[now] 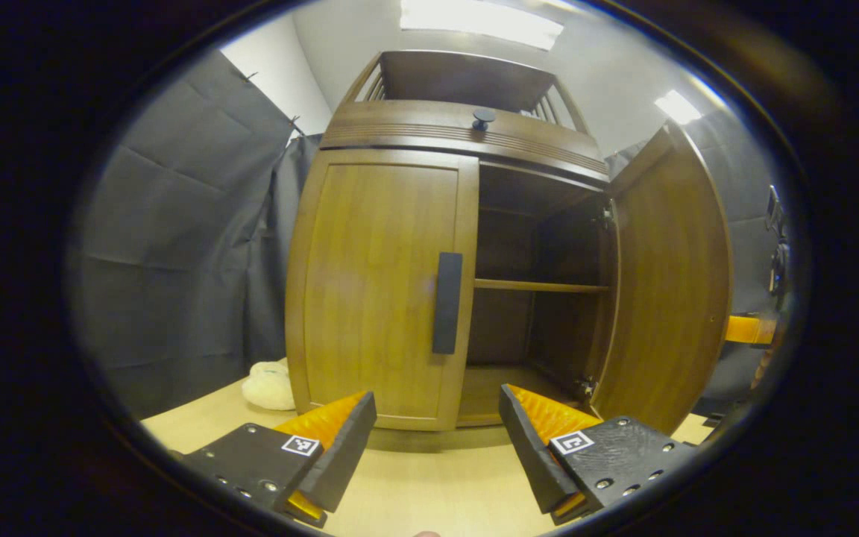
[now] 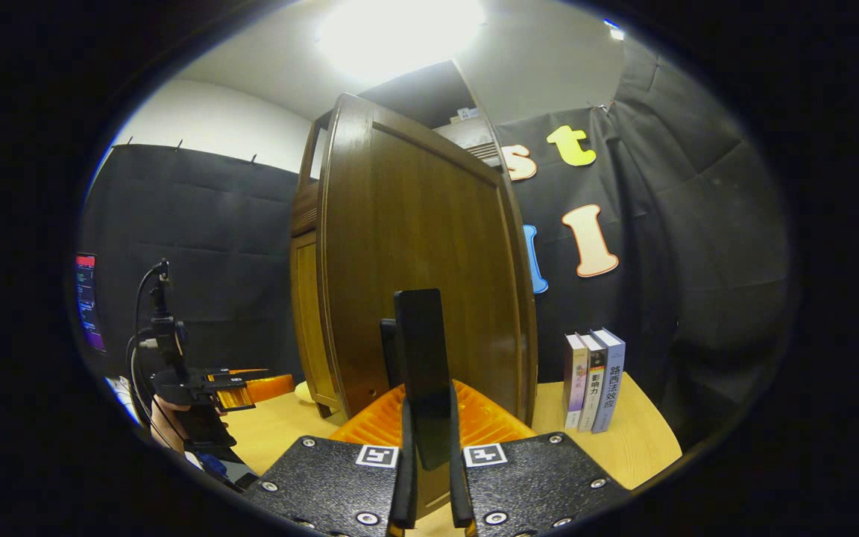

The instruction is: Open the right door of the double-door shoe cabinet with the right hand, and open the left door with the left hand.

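Brown wooden double-door shoe cabinet [image 1: 467, 127]: two doors, right door [image 1: 668, 283] swung open at 3 o'clock, left door [image 1: 377, 287] closed. One inner shelf [image 1: 541, 286], bare. Right gripper [image 2: 429, 447] clamps the right door's black bar handle [image 2: 422, 358]; left gripper [image 1: 437, 440] gapes wide.

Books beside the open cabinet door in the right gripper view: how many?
3, standing upright together on the table right of the open right door: left book, middle book, right book. More may be hidden.
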Action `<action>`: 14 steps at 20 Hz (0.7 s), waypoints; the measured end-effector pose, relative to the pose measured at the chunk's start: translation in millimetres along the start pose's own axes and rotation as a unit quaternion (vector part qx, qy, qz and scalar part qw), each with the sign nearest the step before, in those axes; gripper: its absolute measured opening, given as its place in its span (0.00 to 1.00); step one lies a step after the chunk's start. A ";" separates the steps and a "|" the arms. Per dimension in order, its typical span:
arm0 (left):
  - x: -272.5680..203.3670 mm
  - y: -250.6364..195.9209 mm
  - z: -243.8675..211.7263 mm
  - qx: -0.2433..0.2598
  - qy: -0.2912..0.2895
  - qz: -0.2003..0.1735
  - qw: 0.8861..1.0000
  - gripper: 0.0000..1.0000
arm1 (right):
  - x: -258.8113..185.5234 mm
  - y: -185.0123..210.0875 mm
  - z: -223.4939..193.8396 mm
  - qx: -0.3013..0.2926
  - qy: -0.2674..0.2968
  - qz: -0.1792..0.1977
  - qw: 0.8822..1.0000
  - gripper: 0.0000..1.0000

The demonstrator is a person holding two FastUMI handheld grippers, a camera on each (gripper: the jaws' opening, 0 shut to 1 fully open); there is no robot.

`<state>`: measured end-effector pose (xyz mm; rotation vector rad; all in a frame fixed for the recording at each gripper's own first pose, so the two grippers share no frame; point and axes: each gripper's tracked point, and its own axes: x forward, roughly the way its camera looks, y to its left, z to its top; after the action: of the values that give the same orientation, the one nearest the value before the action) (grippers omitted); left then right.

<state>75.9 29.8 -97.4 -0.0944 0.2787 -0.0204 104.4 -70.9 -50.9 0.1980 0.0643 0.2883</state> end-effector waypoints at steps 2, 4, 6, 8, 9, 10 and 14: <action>-2.0 -1.5 -3.0 0.002 0.007 -0.001 1.000 0.95 | -7.5 -16.0 1.2 0.000 -0.004 -0.009 1.000 0.17; -1.3 0.6 -5.1 0.007 0.012 0.005 1.000 0.89 | -13.9 -35.8 4.1 -0.001 -0.009 -0.024 1.000 0.17; -0.2 0.6 -6.5 0.013 0.014 0.007 1.000 0.90 | -20.6 -58.9 7.1 0.001 -0.014 -0.042 0.999 0.17; 3.2 1.6 -6.0 0.020 0.010 0.008 1.000 0.96 | -25.7 -81.8 9.5 0.009 -0.018 -0.057 0.998 0.13; 4.8 1.4 -6.6 0.023 0.010 0.008 1.000 0.96 | -27.0 -89.4 11.8 0.018 -0.021 -0.056 0.998 0.13; 5.1 1.7 -6.9 0.026 0.010 0.008 1.000 0.95 | -27.1 -90.8 10.6 0.030 -0.020 -0.048 0.998 0.10; 4.4 0.0 -10.1 0.038 0.018 0.002 0.999 0.89 | -29.4 -91.6 11.3 0.032 -0.021 -0.031 0.999 0.12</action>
<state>77.4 28.8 -108.2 -0.0179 0.3145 -0.0291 102.5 -167.6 -57.5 0.2657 0.0388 0.2205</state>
